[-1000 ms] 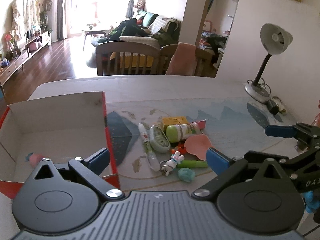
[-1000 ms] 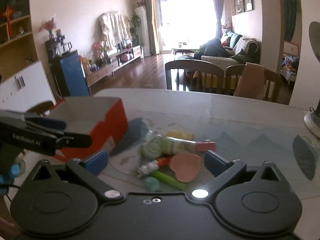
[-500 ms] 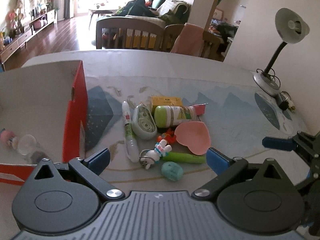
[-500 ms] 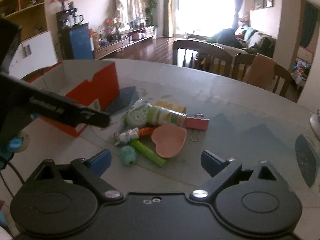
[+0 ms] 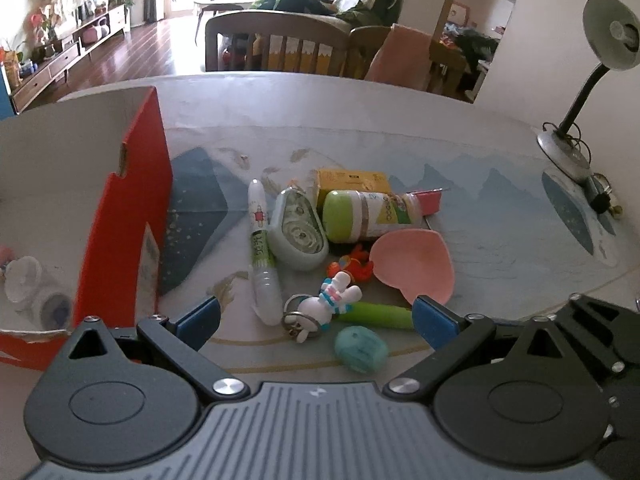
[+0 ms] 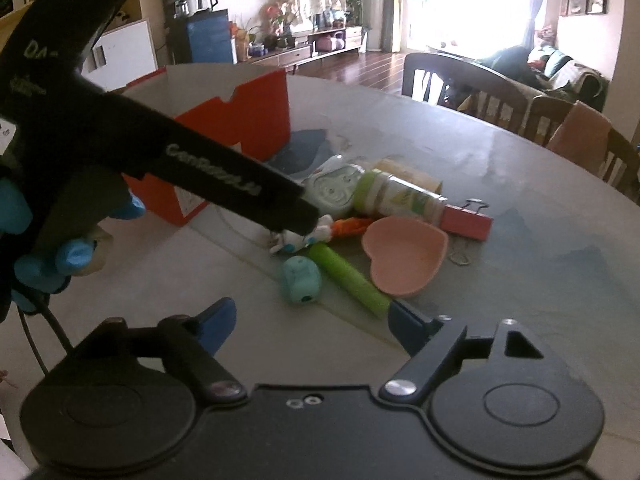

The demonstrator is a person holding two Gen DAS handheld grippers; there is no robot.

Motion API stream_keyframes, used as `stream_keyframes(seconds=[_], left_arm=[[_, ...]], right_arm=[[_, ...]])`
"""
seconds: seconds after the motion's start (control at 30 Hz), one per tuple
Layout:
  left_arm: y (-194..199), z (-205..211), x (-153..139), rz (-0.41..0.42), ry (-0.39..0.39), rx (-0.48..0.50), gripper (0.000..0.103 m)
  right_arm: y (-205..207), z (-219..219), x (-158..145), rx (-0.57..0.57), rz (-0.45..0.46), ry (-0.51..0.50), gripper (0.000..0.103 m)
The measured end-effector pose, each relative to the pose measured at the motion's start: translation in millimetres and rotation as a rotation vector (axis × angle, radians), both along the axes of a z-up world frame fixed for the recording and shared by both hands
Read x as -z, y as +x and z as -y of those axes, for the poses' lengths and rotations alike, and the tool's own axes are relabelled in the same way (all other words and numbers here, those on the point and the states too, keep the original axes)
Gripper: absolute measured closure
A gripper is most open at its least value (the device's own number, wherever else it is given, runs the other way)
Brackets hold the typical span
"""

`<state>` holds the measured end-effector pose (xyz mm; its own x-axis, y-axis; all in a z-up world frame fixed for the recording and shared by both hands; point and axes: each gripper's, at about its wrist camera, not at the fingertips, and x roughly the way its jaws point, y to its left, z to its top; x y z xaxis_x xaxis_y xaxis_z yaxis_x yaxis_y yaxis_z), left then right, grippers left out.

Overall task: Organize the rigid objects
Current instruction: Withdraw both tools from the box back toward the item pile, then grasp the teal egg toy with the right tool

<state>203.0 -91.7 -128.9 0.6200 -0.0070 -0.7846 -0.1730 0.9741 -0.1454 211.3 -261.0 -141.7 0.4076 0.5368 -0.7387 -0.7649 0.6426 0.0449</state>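
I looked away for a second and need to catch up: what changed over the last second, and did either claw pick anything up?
Both claws moved in toward the pile. The left claw now hangs open by the bunny keychain; the right claw hangs open near the teal eraser and green marker. Nothing was grasped or released. The pile and the red box stayed put.

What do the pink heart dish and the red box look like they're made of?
The pink heart dish looks like moulded plastic with a smooth matte finish: even colour, thin rounded rim, though silicone is possible. The red box looks like cardboard, printed red outside and plain pale inside, with a thin wall, a torn notch and a ragged front edge.
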Motion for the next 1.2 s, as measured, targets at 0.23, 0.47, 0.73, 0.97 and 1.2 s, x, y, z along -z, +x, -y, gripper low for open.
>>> stream_keyframes(seconds=[0.23,0.47,0.73,0.97,1.2], left_arm=[[12,-7,15,-0.038,-0.046,-0.044,0.002],[19,-11,25,-0.081,-0.109,-0.07,0.01],[28,-11,30,-0.121,-0.188,-0.08,0.036],[32,-16,34,-0.152,-0.221,-0.115,0.043],[37,-16,38,-0.177,-0.226,-0.128,0.049]], right_arm=[[9,-12,13,-0.031,-0.016,-0.006,0.031],[16,-22,23,-0.059,-0.031,-0.011,0.045],[21,-28,32,-0.075,-0.053,-0.009,0.052],[21,-30,39,-0.087,-0.053,-0.017,0.056],[18,-34,39,-0.09,-0.04,-0.019,0.064]])
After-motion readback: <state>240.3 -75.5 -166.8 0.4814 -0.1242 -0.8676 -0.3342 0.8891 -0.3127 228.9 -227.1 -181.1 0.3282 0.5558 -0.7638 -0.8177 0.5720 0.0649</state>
